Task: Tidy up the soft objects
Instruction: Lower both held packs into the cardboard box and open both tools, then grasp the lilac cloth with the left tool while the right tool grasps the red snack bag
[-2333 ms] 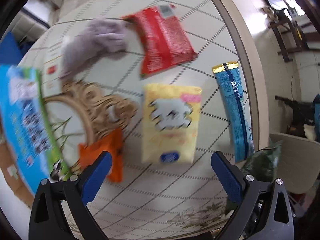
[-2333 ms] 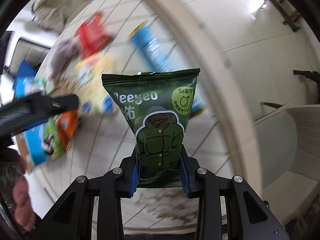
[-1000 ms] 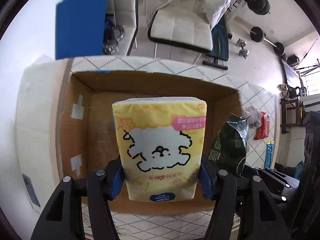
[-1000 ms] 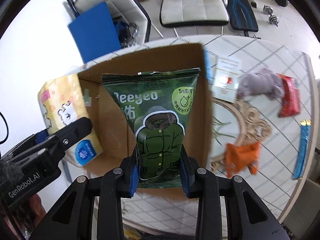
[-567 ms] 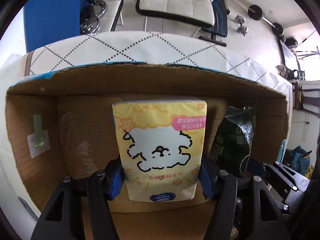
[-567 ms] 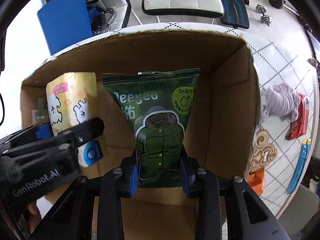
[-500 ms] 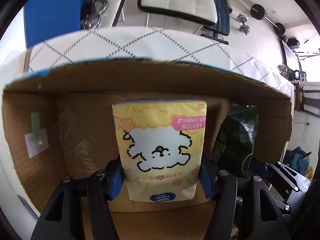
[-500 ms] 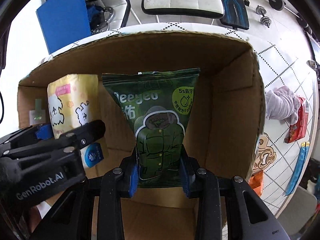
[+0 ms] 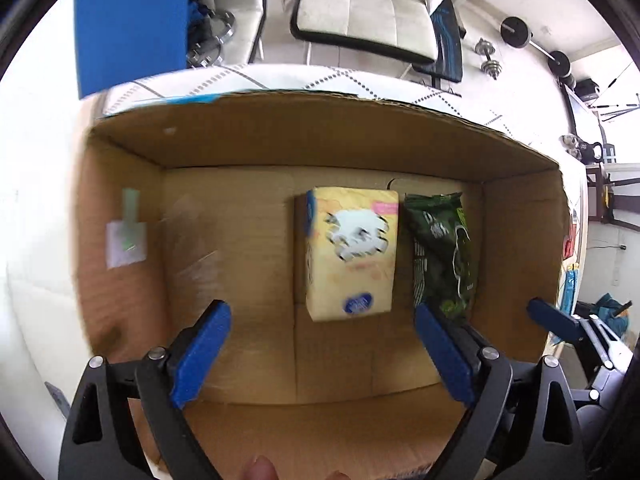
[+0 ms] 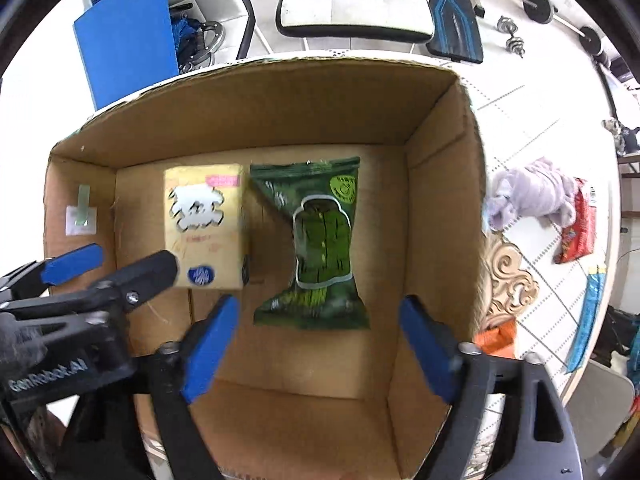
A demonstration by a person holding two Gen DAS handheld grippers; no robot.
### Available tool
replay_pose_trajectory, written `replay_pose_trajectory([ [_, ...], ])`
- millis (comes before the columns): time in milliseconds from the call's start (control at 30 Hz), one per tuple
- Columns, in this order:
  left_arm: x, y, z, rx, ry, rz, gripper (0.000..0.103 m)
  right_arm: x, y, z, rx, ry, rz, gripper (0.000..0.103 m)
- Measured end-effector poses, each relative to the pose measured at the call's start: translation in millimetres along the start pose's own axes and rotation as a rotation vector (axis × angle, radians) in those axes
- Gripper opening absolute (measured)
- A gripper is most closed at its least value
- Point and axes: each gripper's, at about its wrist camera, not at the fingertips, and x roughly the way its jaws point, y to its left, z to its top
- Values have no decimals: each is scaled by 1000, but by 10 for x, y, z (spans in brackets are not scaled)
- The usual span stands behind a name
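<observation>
Both claws spread wide, holding nothing: left claw [image 9: 322,344], right claw [image 10: 320,340], over the cardboard box [image 10: 440,184]. Yellow tissue pack [image 10: 205,224] and green pouch [image 10: 318,240] lie side by side on its floor. Remaining softs sit on the tabletop [image 10: 532,128] right of the box (purple cloth [image 10: 528,196] nearest), so right claw is closer.

Yellow tissue pack [image 9: 350,256] print motion-blurred, green pouch [image 9: 442,252] lower end behind claw
</observation>
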Motion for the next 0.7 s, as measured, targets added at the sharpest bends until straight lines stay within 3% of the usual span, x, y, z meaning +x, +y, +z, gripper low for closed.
replay_pose_trajectory([
  [467,-807,-44,-1004,21,-256,98,95,-745,-83,-986,5,-186,-2,94],
  [700,-1028,-93,-1408,19,-294,101,95,-1086,-118,-1445,-29,-245,4,94],
])
